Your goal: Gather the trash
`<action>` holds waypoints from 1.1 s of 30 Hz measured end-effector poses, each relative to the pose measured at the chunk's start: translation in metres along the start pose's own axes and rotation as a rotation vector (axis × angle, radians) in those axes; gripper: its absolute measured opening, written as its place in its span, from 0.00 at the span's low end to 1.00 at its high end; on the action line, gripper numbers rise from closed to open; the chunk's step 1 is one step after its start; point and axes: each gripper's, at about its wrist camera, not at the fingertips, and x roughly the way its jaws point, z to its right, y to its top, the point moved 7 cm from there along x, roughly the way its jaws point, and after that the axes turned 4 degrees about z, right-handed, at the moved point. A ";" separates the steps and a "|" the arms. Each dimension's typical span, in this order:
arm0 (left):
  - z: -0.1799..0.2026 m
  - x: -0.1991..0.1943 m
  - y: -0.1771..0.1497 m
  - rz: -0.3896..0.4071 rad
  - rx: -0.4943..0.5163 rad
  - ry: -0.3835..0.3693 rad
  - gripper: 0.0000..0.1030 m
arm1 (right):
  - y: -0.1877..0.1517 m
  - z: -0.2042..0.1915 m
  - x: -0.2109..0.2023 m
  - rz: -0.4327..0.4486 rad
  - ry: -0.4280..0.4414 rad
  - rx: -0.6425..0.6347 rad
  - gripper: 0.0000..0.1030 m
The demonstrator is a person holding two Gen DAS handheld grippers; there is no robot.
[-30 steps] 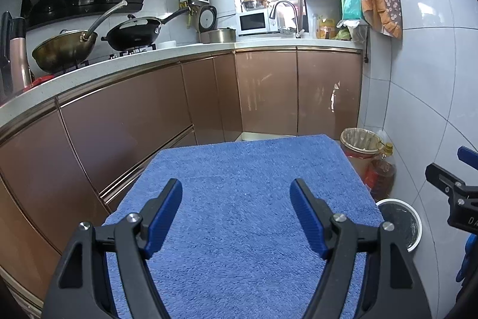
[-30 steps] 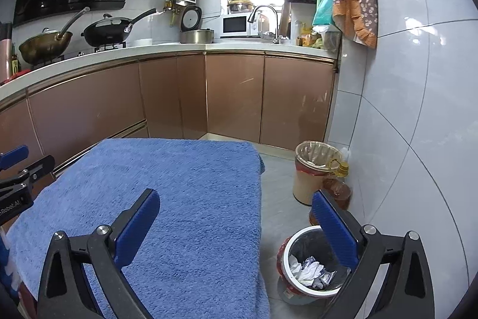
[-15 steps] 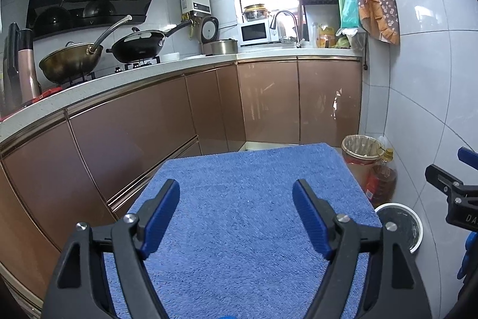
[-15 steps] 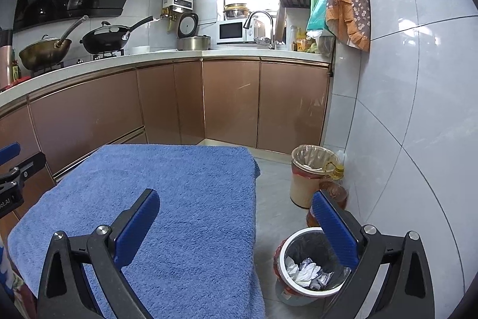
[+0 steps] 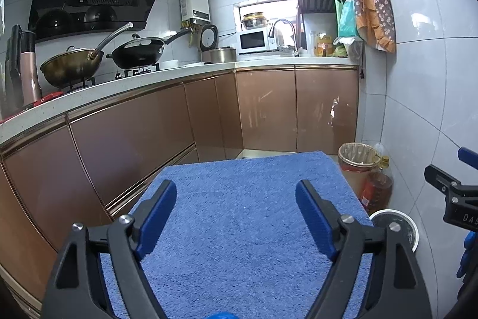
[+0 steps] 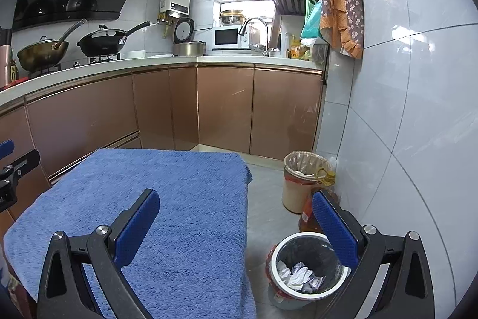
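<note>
A small white-rimmed bin (image 6: pixel 307 268) stands on the floor right of the table, with crumpled white paper trash (image 6: pixel 298 277) inside; its rim also shows in the left wrist view (image 5: pixel 397 224). My left gripper (image 5: pixel 236 196) is open and empty above the blue towel (image 5: pixel 245 214) that covers the table. My right gripper (image 6: pixel 236 205) is open and empty, straddling the towel's right edge (image 6: pixel 179 199) and the bin. No trash shows on the towel.
A taller bin with a plastic liner (image 6: pixel 301 178) and an oil bottle (image 6: pixel 313 205) stand by the tiled wall. Brown cabinets (image 5: pixel 134 139) run along the left and back, with woks (image 5: pixel 71 68) on the counter. The right gripper shows in the left wrist view (image 5: pixel 454 193).
Both grippers have risen and pulled back a little, so the table and bins sit lower and smaller in view. The jaws stayed open.
</note>
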 end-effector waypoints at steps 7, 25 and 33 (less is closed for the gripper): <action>0.009 -0.009 0.000 0.006 0.003 -0.026 0.80 | 0.005 0.009 -0.013 0.037 -0.033 -0.009 1.00; 0.012 -0.022 0.004 0.034 -0.022 -0.052 0.80 | 0.011 0.013 -0.030 0.077 -0.060 -0.016 1.00; 0.010 -0.025 0.006 0.038 -0.033 -0.056 0.80 | 0.012 0.010 -0.033 0.083 -0.061 -0.019 1.00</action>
